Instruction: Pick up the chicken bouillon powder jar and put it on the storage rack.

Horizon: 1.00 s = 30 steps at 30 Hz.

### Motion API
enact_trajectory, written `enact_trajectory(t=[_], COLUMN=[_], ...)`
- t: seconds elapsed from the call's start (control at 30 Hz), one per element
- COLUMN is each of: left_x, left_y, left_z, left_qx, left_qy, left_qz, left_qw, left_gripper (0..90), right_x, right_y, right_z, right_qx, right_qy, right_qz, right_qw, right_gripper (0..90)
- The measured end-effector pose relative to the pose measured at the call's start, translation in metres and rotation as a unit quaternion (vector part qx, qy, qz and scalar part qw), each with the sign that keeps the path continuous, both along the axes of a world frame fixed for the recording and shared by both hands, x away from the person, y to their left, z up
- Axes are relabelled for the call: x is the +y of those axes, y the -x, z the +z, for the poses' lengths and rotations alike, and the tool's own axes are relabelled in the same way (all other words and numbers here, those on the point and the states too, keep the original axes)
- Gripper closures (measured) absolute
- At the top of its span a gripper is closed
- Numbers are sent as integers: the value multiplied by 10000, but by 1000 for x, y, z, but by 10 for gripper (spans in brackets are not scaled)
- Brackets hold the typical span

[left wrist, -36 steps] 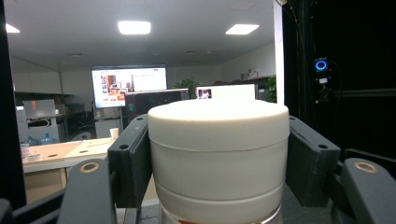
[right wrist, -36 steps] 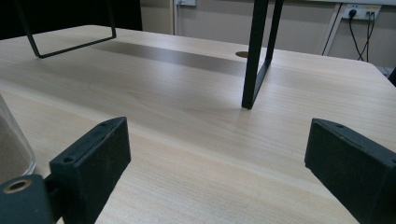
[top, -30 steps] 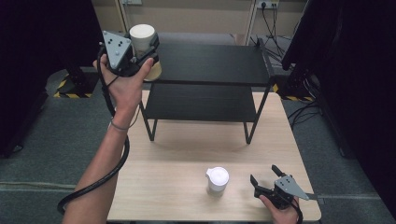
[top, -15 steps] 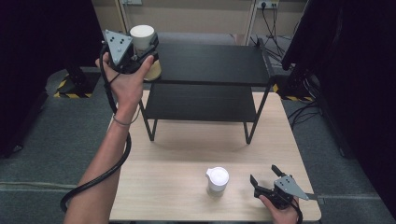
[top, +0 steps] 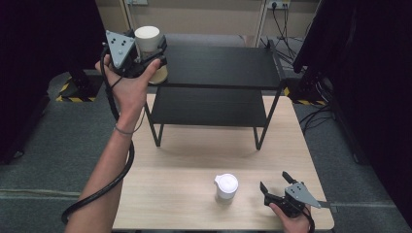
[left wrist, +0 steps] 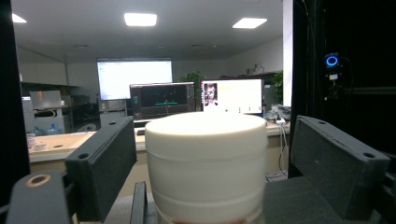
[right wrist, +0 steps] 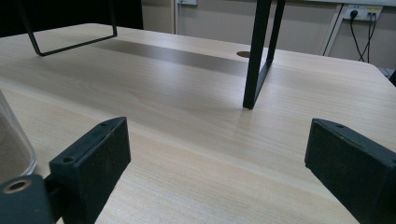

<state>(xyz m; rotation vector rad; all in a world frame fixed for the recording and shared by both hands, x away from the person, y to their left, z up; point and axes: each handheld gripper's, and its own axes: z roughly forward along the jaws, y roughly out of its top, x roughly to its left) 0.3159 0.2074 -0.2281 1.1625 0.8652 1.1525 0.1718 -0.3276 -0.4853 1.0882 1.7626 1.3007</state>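
The black two-tier shelf (top: 214,73) stands on the far half of the surface (top: 194,160) and serves as the landmark. At its upper tier's left end stands a white jar (top: 148,46), its base resting on the tier's edge. The left gripper (top: 145,58) is level with that jar, held up by the left hand (top: 127,80).

In the left gripper view the jar (left wrist: 205,163) sits between the two fingers (left wrist: 100,165), with a visible gap on either side; the pads do not press on it. These jaws have just been opening, and the jar stands free between them.

In front of the shelf, near the surface's front edge, stands a second, smaller jar with a white lid (top: 226,187). Just to its right lies the right gripper (top: 276,183), low on the surface in the right hand (top: 291,221). Its fingers (right wrist: 91,163) are spread wide with nothing between them but bare wood; one shelf leg (right wrist: 257,56) rises beyond them, and the clear wall of the smaller jar (right wrist: 11,144) shows at the left edge of that view.
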Motion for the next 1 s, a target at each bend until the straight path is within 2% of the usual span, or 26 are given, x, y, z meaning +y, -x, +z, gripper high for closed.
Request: enact_trajectory(t=[0.4,0.53,0.67,0.8,1.0], left_x=[5,6,7,9,10], left_y=[16,23,31,37,47], left_z=[-12,-16,-19,-26,-42], left_qx=[-75,-136,-160,-126,-131], left_qy=[59,-18,8,36,-35], left_qz=[6,-42,-31,-77,-120], left_qw=[10000,9999,9999,9999,9998], left_gripper=[122,122,123,124,124], right_x=[0,0,0,0,0], right_y=[0,0,0,0,0], right_z=[0,0,0,0,0], right_qx=[2,-4,-7,-10,-9], right_qy=[9,14,24,36,33], right_qz=[18,21,21,24,24], right_qw=[10000,10000,10000,10000,10000], right_gripper=[71,71,71,71,71])
